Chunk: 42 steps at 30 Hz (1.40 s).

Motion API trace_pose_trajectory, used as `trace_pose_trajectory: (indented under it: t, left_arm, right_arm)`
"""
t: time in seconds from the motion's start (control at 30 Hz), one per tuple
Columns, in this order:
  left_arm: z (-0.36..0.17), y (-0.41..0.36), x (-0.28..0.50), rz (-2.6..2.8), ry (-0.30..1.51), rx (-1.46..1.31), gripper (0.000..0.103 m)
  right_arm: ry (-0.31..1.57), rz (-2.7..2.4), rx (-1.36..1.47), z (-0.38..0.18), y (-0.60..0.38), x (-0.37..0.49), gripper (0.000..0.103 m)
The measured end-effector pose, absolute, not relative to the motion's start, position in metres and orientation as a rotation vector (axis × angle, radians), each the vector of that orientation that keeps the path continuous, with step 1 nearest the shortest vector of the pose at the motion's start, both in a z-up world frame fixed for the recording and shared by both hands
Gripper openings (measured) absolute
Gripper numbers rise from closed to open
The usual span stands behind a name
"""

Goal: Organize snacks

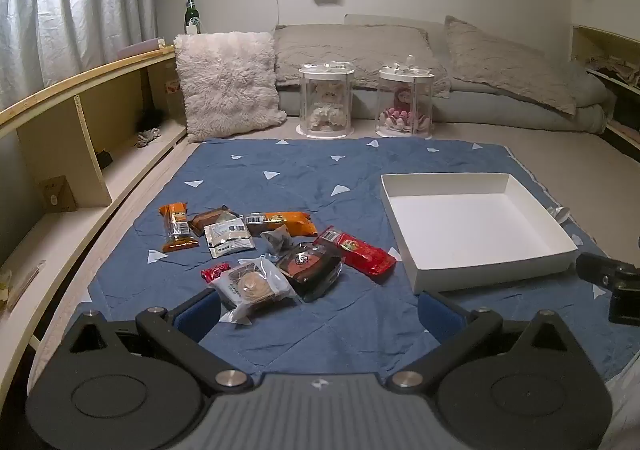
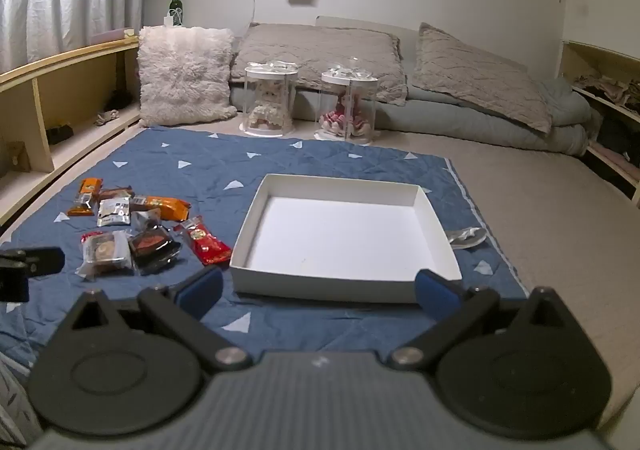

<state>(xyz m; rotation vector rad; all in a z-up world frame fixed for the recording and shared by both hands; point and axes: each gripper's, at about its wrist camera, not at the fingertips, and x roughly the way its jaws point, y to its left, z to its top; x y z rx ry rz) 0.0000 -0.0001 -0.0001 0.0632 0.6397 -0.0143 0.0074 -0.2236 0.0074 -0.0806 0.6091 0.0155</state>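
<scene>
Several wrapped snacks lie loose on a blue mat (image 1: 320,178): an orange bar (image 1: 176,226), a silver packet (image 1: 229,238), a long orange pack (image 1: 280,223), a red pack (image 1: 356,255), a dark cake pack (image 1: 310,266) and a clear biscuit pack (image 1: 252,286). An empty white box (image 1: 476,226) sits to their right, also in the right wrist view (image 2: 344,238). My left gripper (image 1: 320,316) is open and empty just short of the biscuit pack. My right gripper (image 2: 320,290) is open and empty at the box's near wall.
Two clear doll cases (image 1: 326,100) (image 1: 404,102) stand beyond the mat, with a fluffy cushion (image 1: 228,82) and grey bedding (image 1: 500,74) behind. A wooden shelf (image 1: 80,122) runs along the left. A crumpled clear wrapper (image 2: 466,237) lies right of the box.
</scene>
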Motion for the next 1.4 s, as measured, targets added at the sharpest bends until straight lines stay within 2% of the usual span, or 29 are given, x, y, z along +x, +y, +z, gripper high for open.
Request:
trace_pose_trajectory:
  t: [1.4]
  left_arm:
    - [0.0000,0.0002,0.0000,-0.018,0.636,0.056,0.103]
  right_arm:
    - [0.621,0.017,-0.076,0.0074,-0.2248,0.0089,0.103]
